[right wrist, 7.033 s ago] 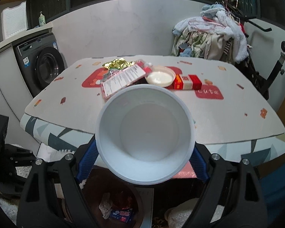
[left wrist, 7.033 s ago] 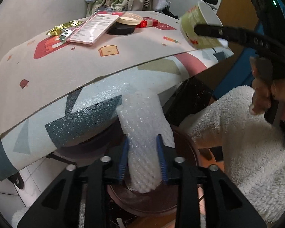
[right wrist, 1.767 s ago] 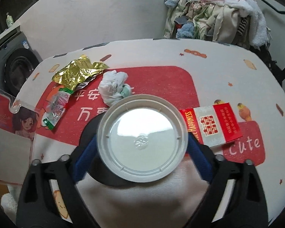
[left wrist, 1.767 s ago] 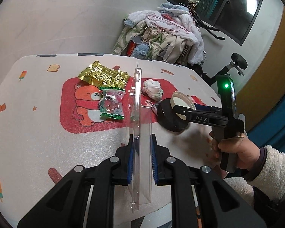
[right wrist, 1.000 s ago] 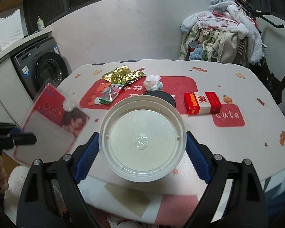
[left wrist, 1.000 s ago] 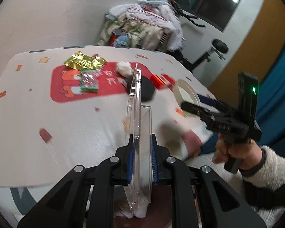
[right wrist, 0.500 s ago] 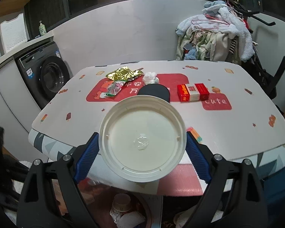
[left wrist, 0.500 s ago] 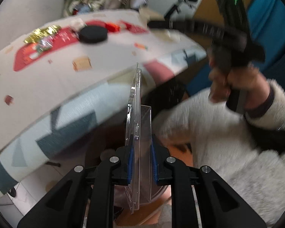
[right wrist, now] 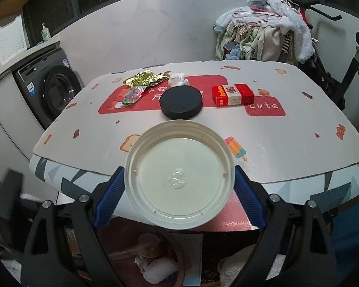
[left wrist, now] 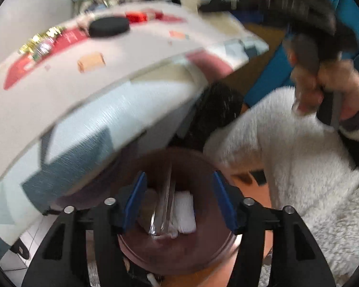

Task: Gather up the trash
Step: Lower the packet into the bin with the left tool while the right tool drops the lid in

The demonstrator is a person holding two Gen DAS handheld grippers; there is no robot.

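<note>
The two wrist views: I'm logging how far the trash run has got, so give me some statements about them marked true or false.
1. The left gripper is open above the trash bin. True.
2. The right gripper is empty. False: it is shut on the white lid.
3. The clear plastic package sits in the bin. True.
4. The red box lies in the bin. False: it is on the table.
5. The black lid is on the table. True.

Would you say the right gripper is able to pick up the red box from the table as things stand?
Probably not yet: the right gripper is shut on the white lid, so it has no free grip. The red box itself lies unobstructed on the table.
</note>
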